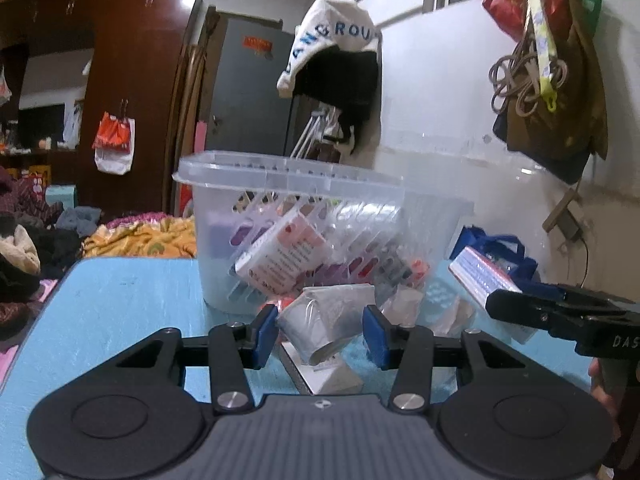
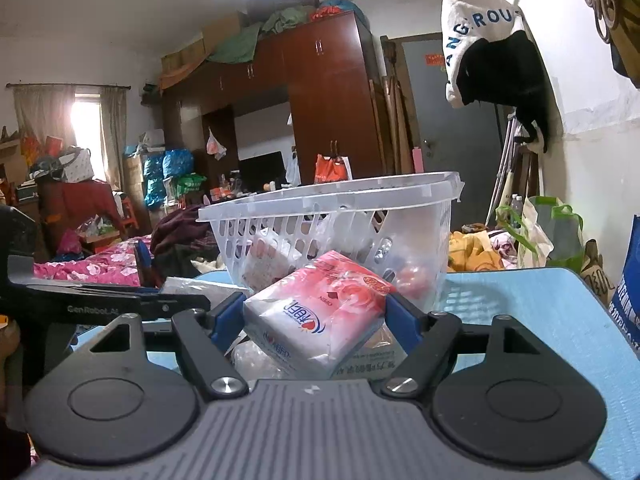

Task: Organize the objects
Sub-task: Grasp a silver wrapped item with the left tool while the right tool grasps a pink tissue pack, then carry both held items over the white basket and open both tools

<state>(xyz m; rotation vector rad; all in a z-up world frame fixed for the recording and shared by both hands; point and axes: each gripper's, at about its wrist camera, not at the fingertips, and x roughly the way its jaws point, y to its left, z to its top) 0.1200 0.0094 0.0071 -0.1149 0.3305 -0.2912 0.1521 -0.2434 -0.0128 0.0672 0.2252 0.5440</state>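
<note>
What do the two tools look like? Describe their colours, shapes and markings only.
Both match. The left tool and right tool each have blue pads on black angular finger links with silver screws, two round black discs at the base, and a ribbed grey body between them. Seen side-on, the left tool's black casing reads "GenRobot.AI" in white; the right's shows "DAS". No cables or sleeves are visible.

Background only: dark red wardrobe [image 2: 320, 92] centre frame, grey door [image 1: 248, 92] beside it, white-and-black cap [image 1: 336, 64] hanging upper centre, bags and cords [image 1: 548, 64] on wall upper right.
</note>
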